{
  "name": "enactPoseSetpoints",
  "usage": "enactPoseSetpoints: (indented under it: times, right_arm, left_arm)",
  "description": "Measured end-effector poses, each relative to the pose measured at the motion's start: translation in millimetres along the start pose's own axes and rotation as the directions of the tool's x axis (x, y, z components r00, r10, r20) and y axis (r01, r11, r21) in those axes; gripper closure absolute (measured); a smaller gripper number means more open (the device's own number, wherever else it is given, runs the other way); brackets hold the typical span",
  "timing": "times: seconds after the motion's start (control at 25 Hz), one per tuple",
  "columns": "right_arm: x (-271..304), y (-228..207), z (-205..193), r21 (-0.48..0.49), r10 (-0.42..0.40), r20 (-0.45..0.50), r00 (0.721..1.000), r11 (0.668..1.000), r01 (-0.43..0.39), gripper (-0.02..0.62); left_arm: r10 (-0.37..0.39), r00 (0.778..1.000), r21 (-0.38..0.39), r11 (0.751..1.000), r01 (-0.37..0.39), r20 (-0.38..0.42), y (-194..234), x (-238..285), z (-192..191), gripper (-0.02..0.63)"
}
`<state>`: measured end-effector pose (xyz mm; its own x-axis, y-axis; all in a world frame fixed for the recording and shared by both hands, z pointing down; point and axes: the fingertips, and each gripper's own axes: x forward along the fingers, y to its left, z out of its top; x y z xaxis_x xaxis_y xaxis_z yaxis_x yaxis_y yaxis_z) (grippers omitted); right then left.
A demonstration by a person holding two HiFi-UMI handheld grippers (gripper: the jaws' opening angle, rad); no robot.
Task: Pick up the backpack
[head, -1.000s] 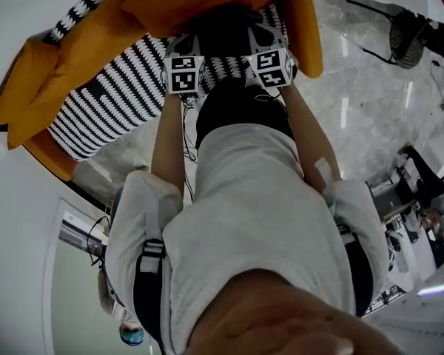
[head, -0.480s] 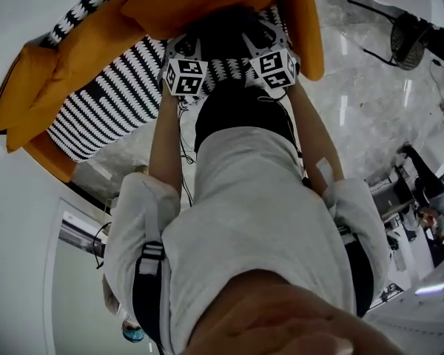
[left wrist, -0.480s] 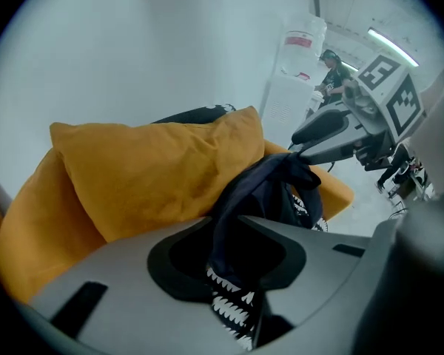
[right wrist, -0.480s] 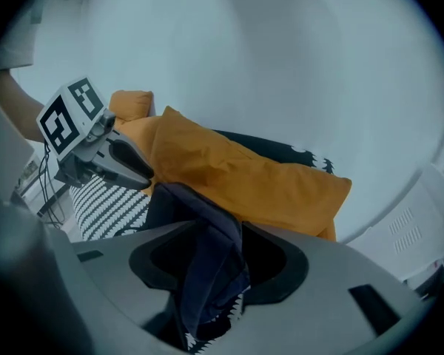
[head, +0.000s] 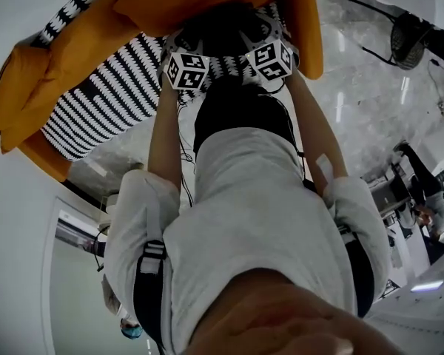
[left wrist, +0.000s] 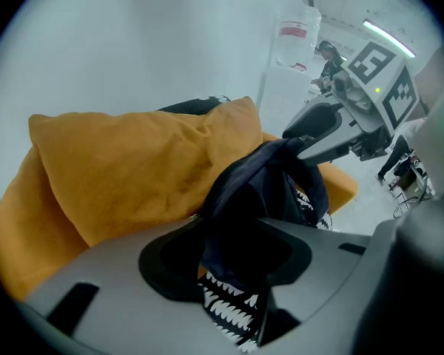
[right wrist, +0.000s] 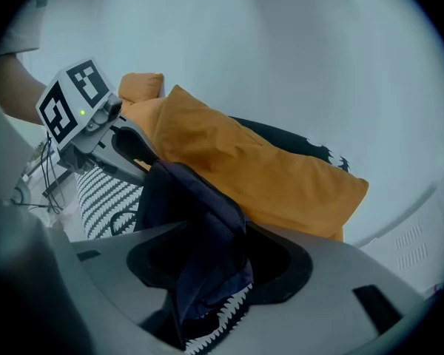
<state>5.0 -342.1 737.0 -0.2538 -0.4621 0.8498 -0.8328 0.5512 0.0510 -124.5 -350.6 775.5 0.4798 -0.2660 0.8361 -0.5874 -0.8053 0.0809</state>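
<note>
Fingers of the left gripper point(left wrist: 238, 266) and right gripper point(right wrist: 206, 272) have just been opening wide, with navy backpack point(left wrist: 260, 189) fabric loose between each pair, near an orange cushion point(left wrist: 133, 161).

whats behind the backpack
An orange cushion sits right behind the backpack. Black-and-white zigzag fabric shows beneath it. The backpack covers the rest of what lies behind it.
</note>
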Motion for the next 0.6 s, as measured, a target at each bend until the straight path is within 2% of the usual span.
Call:
enactPoseSetpoints:
  times: [0.36, 0.48, 0.6]
  right_arm:
    - [23, -1, 6, -0.017, -0.018, 0.011, 1.0, 1.0, 0.018, 0.376]
    - [25, -6, 6, 0.01, -0.025, 0.021, 0.999, 1.0, 0.024, 0.38]
    - [24, -7, 6, 0.024, -0.036, 0.025, 0.999, 0.999, 0.036, 0.444]
  left_arm:
    - [0.029, 1.0, 0.08, 0.996, -0.029, 0.006, 7, 9, -3, 0.448]
    - [0.03, 1.0, 0.064, 0.997, -0.03, 0.007, 8, 15, 1, 0.448]
    - [0.019, 1.0, 0.015, 1.0, -0.019, -0.004, 9, 18, 2, 0.451]
